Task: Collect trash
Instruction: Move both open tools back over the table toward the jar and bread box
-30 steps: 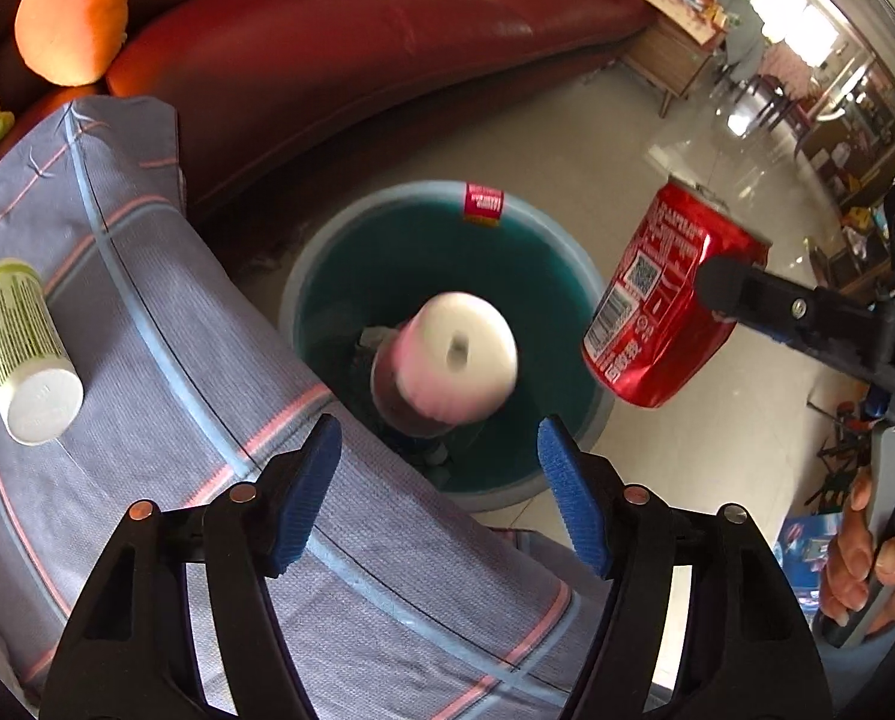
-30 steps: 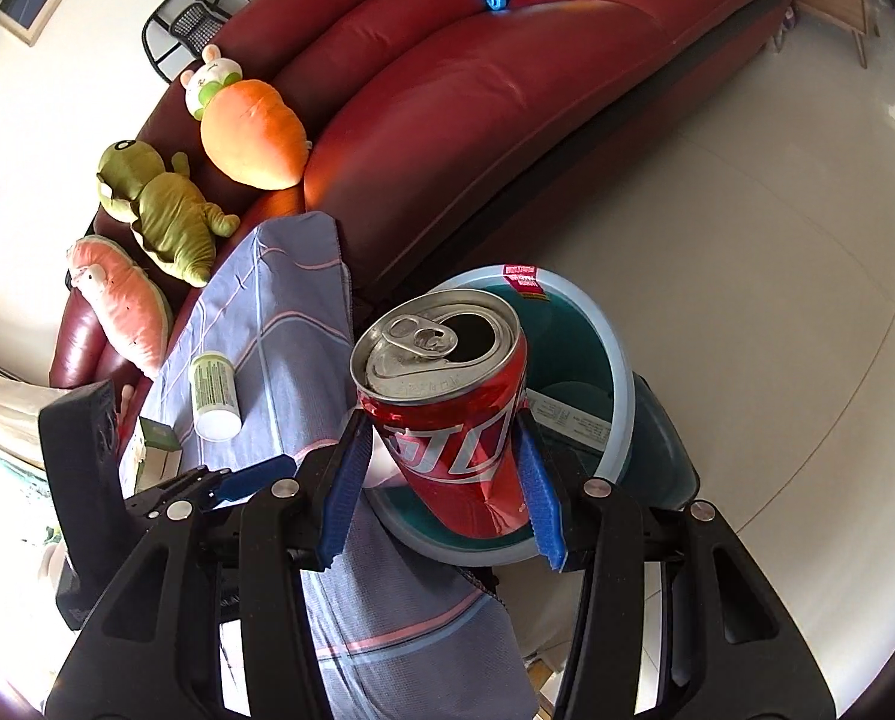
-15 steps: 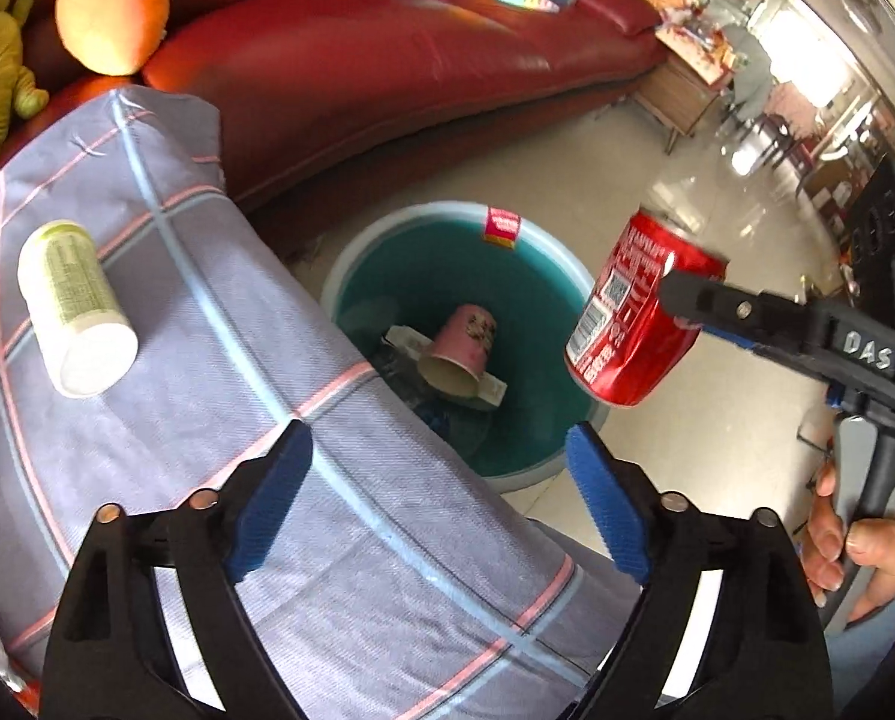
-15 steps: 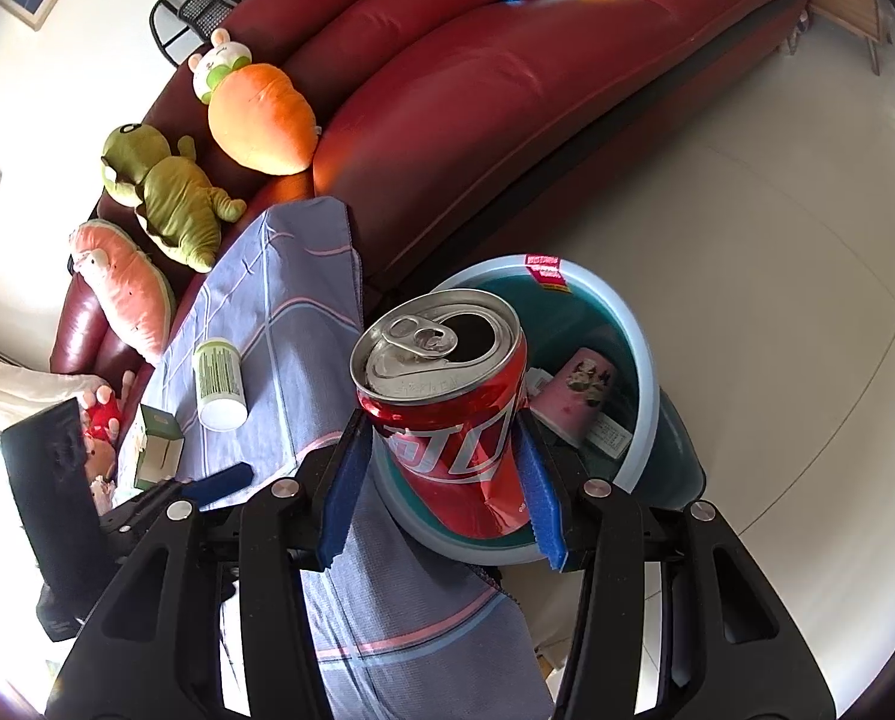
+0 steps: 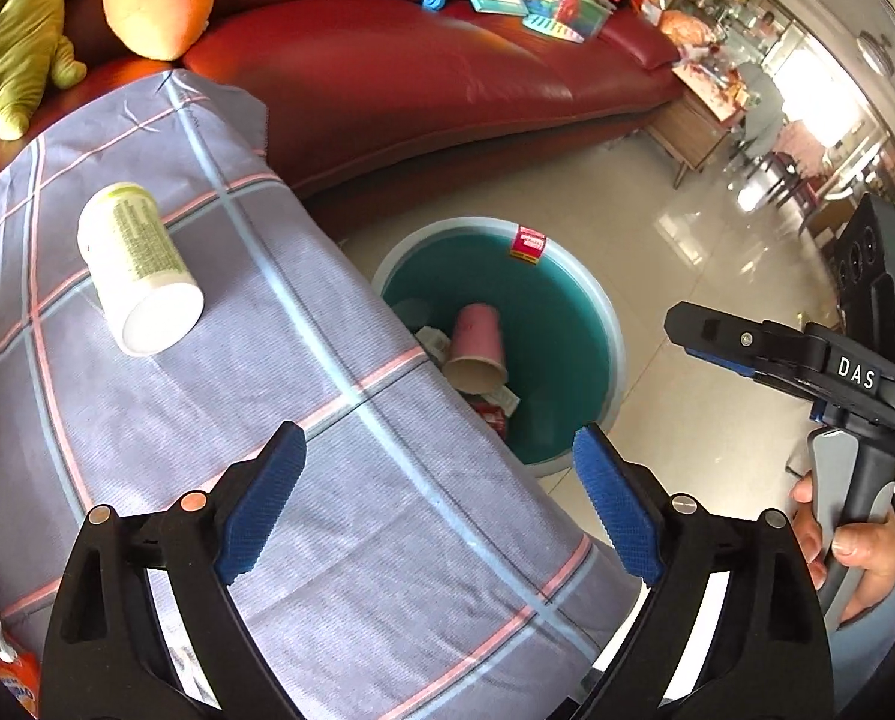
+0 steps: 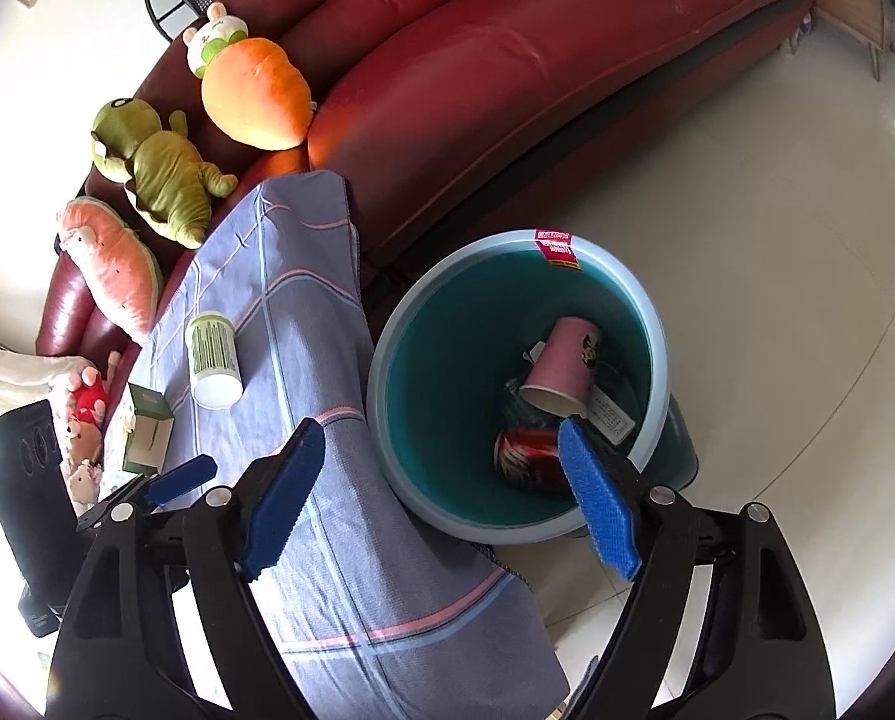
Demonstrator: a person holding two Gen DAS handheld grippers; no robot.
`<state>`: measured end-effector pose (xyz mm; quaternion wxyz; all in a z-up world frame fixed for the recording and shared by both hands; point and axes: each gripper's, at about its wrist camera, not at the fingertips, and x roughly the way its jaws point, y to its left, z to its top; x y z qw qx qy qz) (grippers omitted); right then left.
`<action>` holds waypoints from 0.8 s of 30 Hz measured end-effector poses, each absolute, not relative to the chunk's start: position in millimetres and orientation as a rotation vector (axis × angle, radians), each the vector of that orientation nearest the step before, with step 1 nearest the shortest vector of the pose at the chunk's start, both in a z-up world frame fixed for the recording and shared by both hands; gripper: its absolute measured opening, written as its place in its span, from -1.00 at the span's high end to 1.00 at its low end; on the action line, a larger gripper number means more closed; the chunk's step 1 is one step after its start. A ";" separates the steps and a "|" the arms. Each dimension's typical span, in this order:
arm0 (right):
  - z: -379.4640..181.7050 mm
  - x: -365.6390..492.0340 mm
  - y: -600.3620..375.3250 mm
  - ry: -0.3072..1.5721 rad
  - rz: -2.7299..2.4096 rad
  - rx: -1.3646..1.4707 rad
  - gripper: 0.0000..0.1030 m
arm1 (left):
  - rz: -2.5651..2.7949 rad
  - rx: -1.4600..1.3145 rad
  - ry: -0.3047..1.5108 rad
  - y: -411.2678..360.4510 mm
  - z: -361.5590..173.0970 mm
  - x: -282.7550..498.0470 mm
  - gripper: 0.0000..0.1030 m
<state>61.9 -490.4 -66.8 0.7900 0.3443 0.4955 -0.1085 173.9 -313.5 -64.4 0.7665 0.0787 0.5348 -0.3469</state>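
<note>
- Your worktop point(image 5: 339, 480) is draped in a grey-blue cloth with pink and pale blue stripes, and it stands right against a dark red leather sofa point(image 6: 567, 78)
- The floor point(image 6: 777, 228) is glossy pale tile; on the sofa sit an orange carrot plush point(image 6: 254, 93), a green plush point(image 6: 159, 171) and a pink plush point(image 6: 111, 267)
- A round bin point(image 6: 657, 360) with a pale blue rim and teal inside stands on the floor, just beside the worktop's edge and in front of the sofa
- Your right gripper point(image 6: 441, 495) hangs above the bin with its blue fingers point(image 6: 597, 504) spread wide and nothing between them
- Your left gripper point(image 5: 438, 504) hovers over the cloth, fingers likewise wide apart and empty
- The red can point(image 6: 528, 456) lies on its side at the bottom of the bin, long axis roughly level, partly hidden behind your right-hand finger; you cannot tell which way its top points
- A pink paper cup point(image 6: 561, 372) lies tilted in the bin just beside the can, open mouth towards the can and you, base towards the far wall
- A white bottle with a green label point(image 5: 138, 267) lies on its side on the cloth, well apart from both grippers; its flat white end faces you
- A small green and white box point(image 6: 147, 426) rests on the cloth near that bottle
</note>
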 end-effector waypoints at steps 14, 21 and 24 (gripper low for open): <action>-34.3 83.4 -437.5 1.101 -0.185 0.635 -0.59 | -0.716 0.099 1.120 -256.3 -43.0 172.1 -0.79; -23.6 101.7 -399.4 1.130 -0.141 0.574 -0.59 | -0.679 0.054 1.099 -219.1 -36.6 176.6 -0.88; -23.5 111.7 -381.8 1.151 -0.119 0.550 -0.59 | -0.653 0.042 1.098 -199.0 -36.7 180.9 -0.88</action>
